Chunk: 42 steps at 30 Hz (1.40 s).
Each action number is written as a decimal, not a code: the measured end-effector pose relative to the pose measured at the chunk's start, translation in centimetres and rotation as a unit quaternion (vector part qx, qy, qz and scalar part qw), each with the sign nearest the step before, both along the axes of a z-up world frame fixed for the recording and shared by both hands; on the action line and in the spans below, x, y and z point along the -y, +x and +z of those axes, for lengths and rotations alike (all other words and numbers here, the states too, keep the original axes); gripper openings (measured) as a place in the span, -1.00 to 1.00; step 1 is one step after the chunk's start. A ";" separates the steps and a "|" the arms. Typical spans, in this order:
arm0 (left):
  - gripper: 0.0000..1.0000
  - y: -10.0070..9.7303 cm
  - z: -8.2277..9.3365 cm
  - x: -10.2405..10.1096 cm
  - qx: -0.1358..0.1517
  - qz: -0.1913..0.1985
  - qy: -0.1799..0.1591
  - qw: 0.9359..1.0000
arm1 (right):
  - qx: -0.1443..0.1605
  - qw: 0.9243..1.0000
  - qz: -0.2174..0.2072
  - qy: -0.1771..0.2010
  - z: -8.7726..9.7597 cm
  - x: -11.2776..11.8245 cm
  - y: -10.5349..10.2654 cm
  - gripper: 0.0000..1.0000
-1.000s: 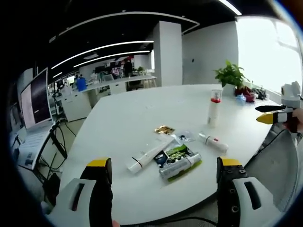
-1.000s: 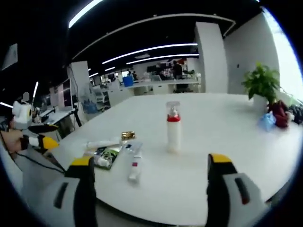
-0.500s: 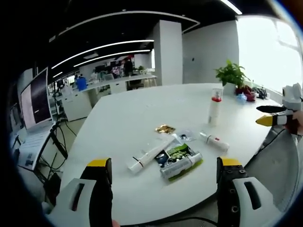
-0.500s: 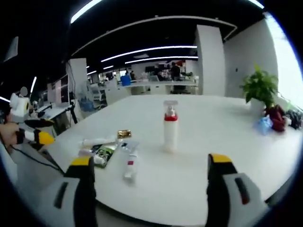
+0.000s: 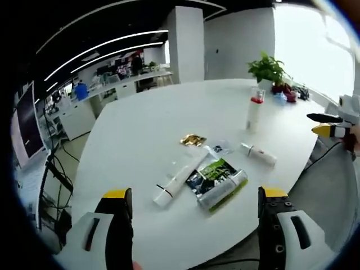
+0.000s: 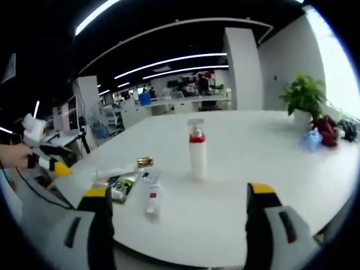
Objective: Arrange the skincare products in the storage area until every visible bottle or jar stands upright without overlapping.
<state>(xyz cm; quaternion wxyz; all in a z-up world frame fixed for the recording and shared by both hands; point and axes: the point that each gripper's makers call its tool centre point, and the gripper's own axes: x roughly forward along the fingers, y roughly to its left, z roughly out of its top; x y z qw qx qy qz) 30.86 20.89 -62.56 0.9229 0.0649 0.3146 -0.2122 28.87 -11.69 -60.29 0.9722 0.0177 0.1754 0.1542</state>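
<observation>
On the white table [image 5: 140, 135] a pump bottle [image 5: 254, 114] [image 6: 196, 151] with a red collar and clear cap stands upright. Several items lie flat: a long white tube [image 5: 179, 180] [image 6: 112, 171], a white tube on a green and black packet [image 5: 218, 181] [image 6: 120, 187], a small white tube with red print [image 5: 259, 154] [image 6: 152, 194], a gold sachet [image 5: 193, 139] [image 6: 144, 161] and a clear sachet [image 5: 218, 148]. My left gripper [image 5: 191, 216] is open, short of the near table edge. My right gripper [image 6: 179, 211] is open, facing the pump bottle. Each gripper appears at the edge of the other's view.
A potted plant [image 5: 269, 70] [image 6: 304, 98] stands at the far side of the table with red and blue things [image 6: 322, 132] beside it. A monitor [image 5: 25, 121] and desks stand to the left, an open office beyond.
The left camera has lifted and tipped down, so the table looks more from above. The right camera has drifted slightly right. The products have not moved.
</observation>
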 end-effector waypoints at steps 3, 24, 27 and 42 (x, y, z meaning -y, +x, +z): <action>0.80 0.8 -0.6 0.1 -0.013 -0.024 0.019 0.999 | -0.001 1.000 -0.001 0.001 -0.1 0.1 0.0 0.99; 0.38 8.4 -6.8 1.2 -0.140 -0.163 0.130 0.968 | -0.015 1.000 -0.005 -0.004 -0.8 0.0 0.4 0.96; 0.27 9.1 -7.6 1.3 -0.152 -0.179 0.146 0.961 | -0.016 1.000 -0.002 -0.006 -0.9 -0.1 0.3 0.96; -0.05 9.4 -11.5 1.0 -0.245 -0.245 0.203 0.916 | -0.026 1.000 0.005 -0.010 -1.3 -0.5 0.3 0.95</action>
